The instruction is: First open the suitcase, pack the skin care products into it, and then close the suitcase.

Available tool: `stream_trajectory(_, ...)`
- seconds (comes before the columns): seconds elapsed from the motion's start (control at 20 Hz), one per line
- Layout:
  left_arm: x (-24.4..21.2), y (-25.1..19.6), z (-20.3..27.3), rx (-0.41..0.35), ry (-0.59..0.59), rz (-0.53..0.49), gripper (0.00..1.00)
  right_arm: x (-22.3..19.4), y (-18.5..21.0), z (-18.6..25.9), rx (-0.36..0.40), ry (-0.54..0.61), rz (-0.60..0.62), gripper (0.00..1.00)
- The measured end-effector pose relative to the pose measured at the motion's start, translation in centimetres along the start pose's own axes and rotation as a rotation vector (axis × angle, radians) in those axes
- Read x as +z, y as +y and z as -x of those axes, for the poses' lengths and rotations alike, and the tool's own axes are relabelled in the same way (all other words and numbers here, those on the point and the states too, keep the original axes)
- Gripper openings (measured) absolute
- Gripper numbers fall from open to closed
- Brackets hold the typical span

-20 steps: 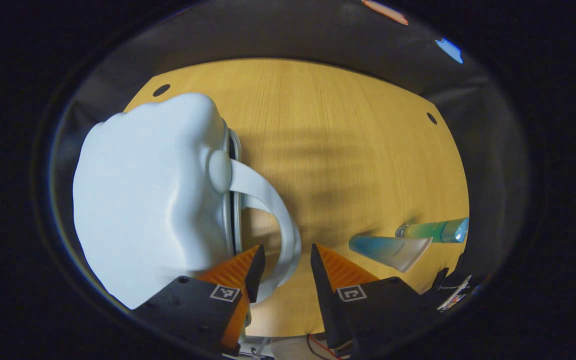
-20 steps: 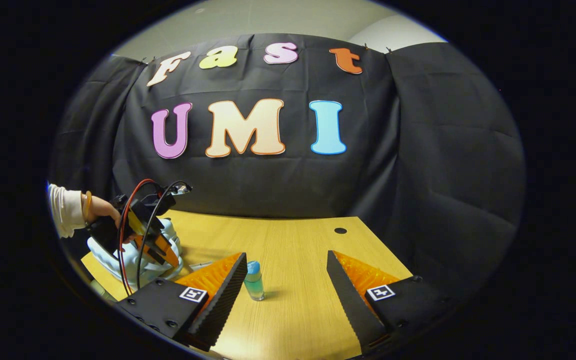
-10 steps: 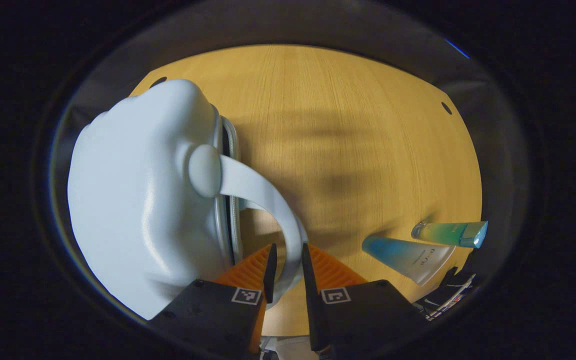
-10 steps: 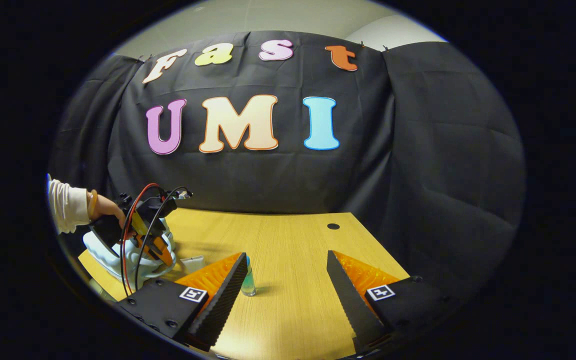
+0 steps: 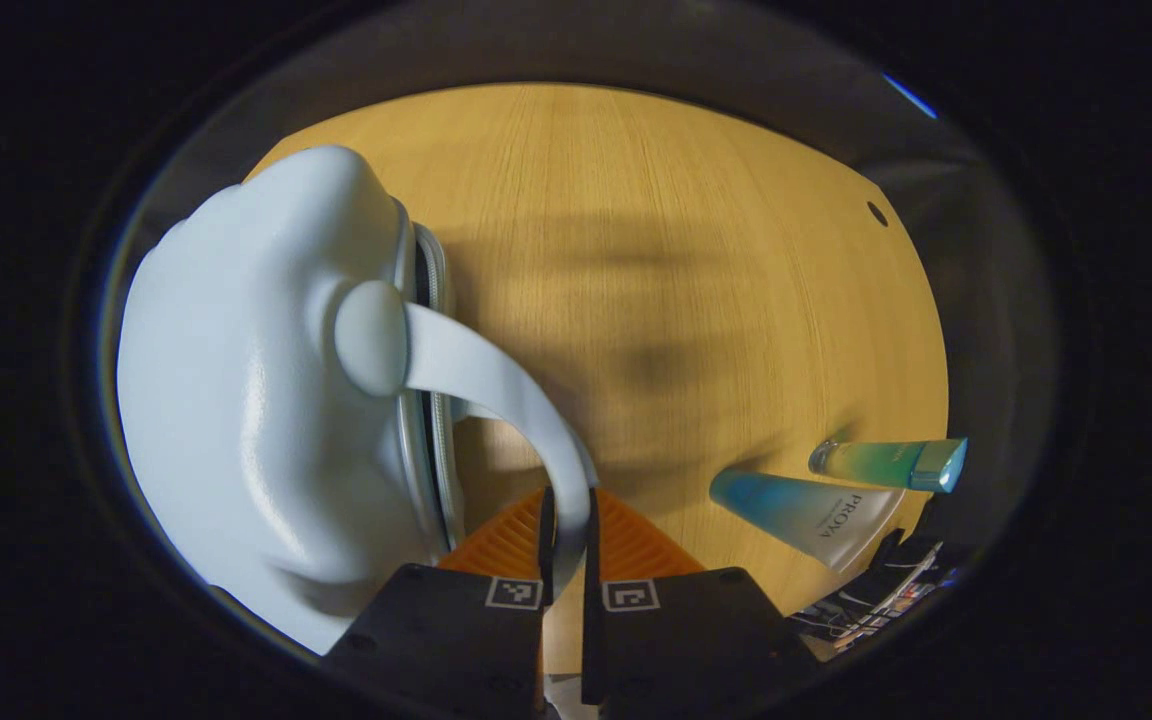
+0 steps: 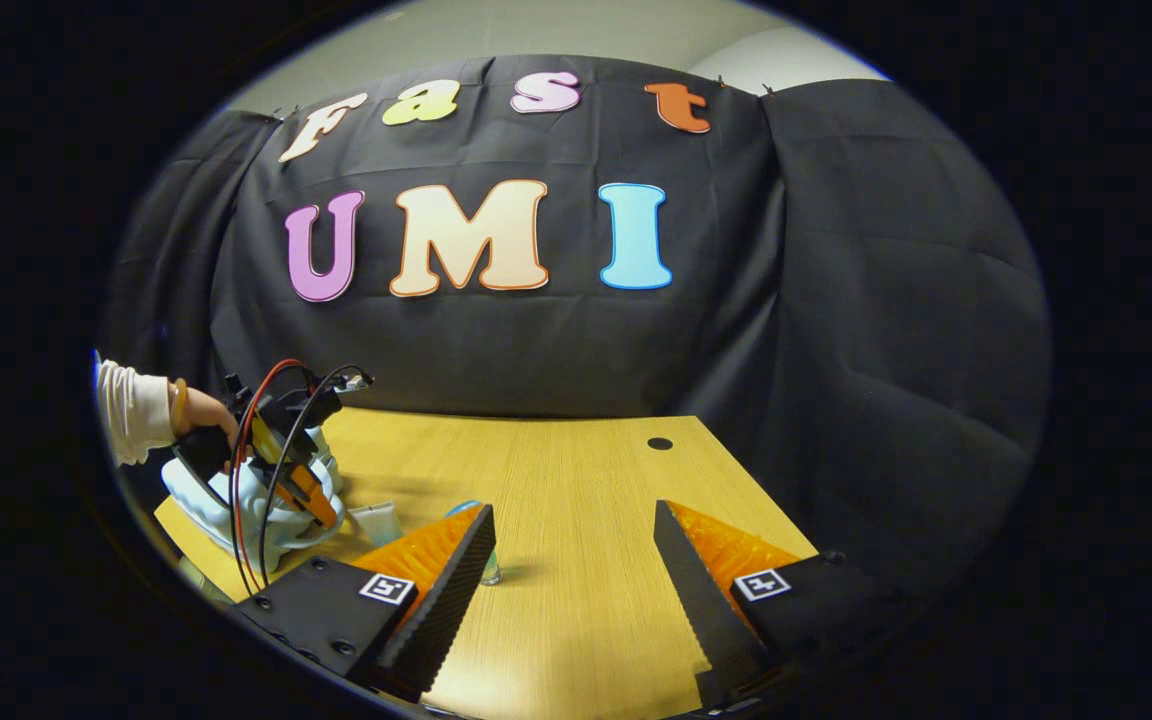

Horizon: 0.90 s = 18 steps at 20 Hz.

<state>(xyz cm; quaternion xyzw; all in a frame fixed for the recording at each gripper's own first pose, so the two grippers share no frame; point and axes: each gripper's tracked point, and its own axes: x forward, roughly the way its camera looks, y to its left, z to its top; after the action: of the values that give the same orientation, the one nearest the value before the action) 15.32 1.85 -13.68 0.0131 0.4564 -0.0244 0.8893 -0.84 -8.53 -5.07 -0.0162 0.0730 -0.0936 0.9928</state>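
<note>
While the left hand-held gripper [image 5: 566, 520] clamps the pale suitcase [image 5: 256, 400] by its handle [image 5: 506, 390] at seven o'clock on the surface [image 5: 686, 250], the right hand-held gripper [image 6: 566, 560] gapes; tube [image 5: 806, 505] and bottle [image 5: 886, 463] lie at four o'clock.

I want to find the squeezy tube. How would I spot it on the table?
Start at the big pale blue hard-shell suitcase on the light wooden table and look across to the far side. Two skin care items lie together there; the soft tube is the wider, flat-ended one fading blue to white, nearer than the slim green-blue bottle.
</note>
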Motion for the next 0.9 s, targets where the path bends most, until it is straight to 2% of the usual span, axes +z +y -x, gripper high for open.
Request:
stream_trajectory(0.25, 0.4, -0.7, 1.3, 0.007, -0.026, -0.005, 0.06, 0.0, -0.6, -0.3, 0.000, 0.001, 0.049, 1.00)
stream_trajectory(0.55, 1.4, -1.4, 5.2, 0.011, -0.104, -0.007, 0.06, 0.0, 0.3, -0.8, 0.032, -0.001, 0.063, 1.00)
stream_trajectory(0.7, 2.6, -2.3, 8.2, -0.060, -0.163, 0.029, 0.06, -0.1, 1.2, -0.9, 0.055, 0.001, 0.060, 1.00)
stream_trajectory(0.8, 3.3, -1.6, 10.6, -0.057, -0.228, 0.035, 0.06, -0.2, 2.0, -0.9, 0.073, 0.001, 0.059, 1.00)
stream_trajectory(0.9, 3.5, -1.2, 13.0, -0.091, -0.268, 0.068, 0.06, -0.3, 2.5, -0.6, 0.083, -0.002, 0.063, 1.00)
